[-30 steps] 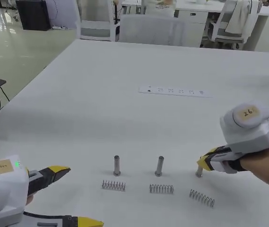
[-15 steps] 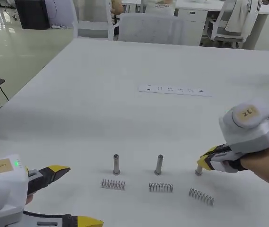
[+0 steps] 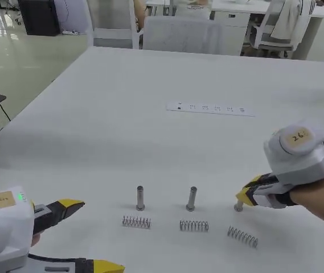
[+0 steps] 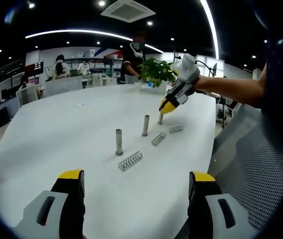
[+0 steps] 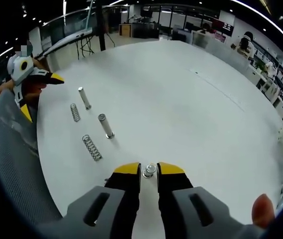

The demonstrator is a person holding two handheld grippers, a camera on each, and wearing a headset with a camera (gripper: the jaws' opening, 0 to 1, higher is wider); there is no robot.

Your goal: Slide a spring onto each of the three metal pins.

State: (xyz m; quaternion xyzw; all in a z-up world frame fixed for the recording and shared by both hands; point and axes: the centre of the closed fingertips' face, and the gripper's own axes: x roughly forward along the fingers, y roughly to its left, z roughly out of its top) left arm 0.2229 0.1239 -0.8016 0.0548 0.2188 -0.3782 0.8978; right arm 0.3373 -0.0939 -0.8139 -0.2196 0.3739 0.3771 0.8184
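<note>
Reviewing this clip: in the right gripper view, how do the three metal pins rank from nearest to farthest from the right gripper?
1. The near pin, standing between the jaws of the right gripper, at the bottom of the view.
2. The middle pin, up and to the left.
3. The far pin, farther up-left, at the end of the row.

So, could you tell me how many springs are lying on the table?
3, lying flat in a row: left spring, middle spring, right spring. None seems hidden.
</note>
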